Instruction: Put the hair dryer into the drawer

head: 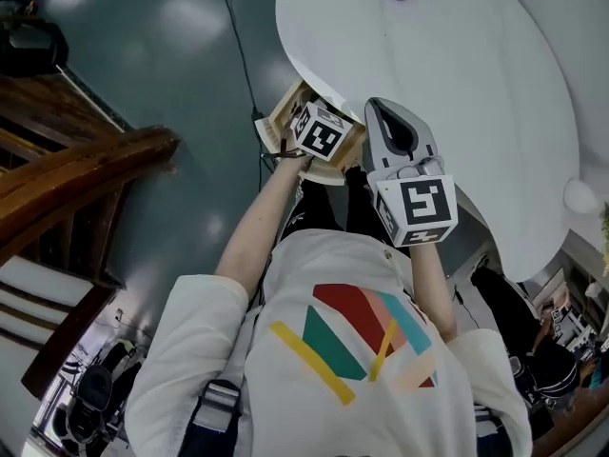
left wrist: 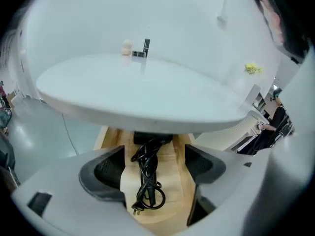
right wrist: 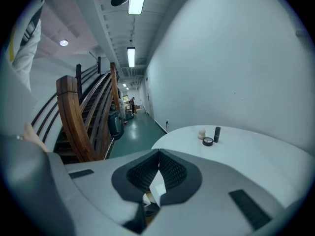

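The black hair dryer [left wrist: 152, 137] lies in the open wooden drawer [left wrist: 181, 183] under the white round table [left wrist: 147, 92], its body partly hidden beneath the tabletop. Its coiled black cord [left wrist: 146, 181] and plug lie on the drawer bottom. My left gripper [left wrist: 153, 167] hangs above the drawer, open, with nothing pressed between the pads. In the head view the left gripper [head: 308, 114] is over the drawer [head: 282, 112]. My right gripper [head: 385, 112] is beside it over the table edge. Its pads [right wrist: 147, 173] meet at the tips and hold nothing.
Small cosmetic items [right wrist: 209, 136] stand at the far side of the table [head: 428, 55]. A wooden staircase [head: 86, 179] runs along the left. A thin cable [head: 238, 46] lies on the green floor. Chairs stand at the right.
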The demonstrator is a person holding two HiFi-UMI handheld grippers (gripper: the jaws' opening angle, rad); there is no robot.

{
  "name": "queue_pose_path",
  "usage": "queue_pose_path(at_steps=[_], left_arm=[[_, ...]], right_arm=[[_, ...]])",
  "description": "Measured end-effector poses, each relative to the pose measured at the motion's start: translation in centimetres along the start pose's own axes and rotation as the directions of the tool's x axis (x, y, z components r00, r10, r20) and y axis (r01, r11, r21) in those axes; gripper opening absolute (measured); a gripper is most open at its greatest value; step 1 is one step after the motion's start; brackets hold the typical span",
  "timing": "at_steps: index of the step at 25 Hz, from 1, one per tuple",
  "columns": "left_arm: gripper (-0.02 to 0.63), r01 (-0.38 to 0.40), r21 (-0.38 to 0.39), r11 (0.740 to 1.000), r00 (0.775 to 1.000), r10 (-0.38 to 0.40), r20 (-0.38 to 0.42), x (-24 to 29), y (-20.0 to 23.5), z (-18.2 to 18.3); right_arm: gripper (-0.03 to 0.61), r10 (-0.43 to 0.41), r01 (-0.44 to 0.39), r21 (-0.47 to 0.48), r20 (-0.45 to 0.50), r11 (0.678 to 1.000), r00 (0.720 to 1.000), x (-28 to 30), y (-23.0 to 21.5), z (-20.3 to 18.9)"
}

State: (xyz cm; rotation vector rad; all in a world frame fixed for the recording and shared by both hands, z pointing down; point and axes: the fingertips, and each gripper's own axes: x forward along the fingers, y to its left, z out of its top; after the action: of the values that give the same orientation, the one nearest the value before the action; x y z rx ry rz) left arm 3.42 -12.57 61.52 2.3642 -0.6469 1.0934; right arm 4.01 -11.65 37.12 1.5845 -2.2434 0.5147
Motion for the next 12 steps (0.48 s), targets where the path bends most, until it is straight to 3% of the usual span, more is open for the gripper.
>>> queue_pose_path(at_steps=[4,8,12], left_arm=[[0.360,-0.048,0.013,0.999,0.999,0.047,0.020,-2.8,-0.2,2.0],[0.359,-0.101,0.079,0.992,0.993,0.105,-0.052,-4.6,-0.1,2.7],[0.359,-0.174,0.080,0.982,0.983,0.178,-0.044,-6.5,1.7,3.6]], right_arm=[[0.012,0.005,-0.005,-0.002,0.053,1.000,0.999,-1.0,-0.6,2.1],[0.012,0.021,-0.019,-0.020,0.102,1.000,0.995,-1.4,-0.9,4.0],[0.012,0.053,-0.046,-0.046,0.169,0.998,0.984,-0.3,-0.7,6.5]])
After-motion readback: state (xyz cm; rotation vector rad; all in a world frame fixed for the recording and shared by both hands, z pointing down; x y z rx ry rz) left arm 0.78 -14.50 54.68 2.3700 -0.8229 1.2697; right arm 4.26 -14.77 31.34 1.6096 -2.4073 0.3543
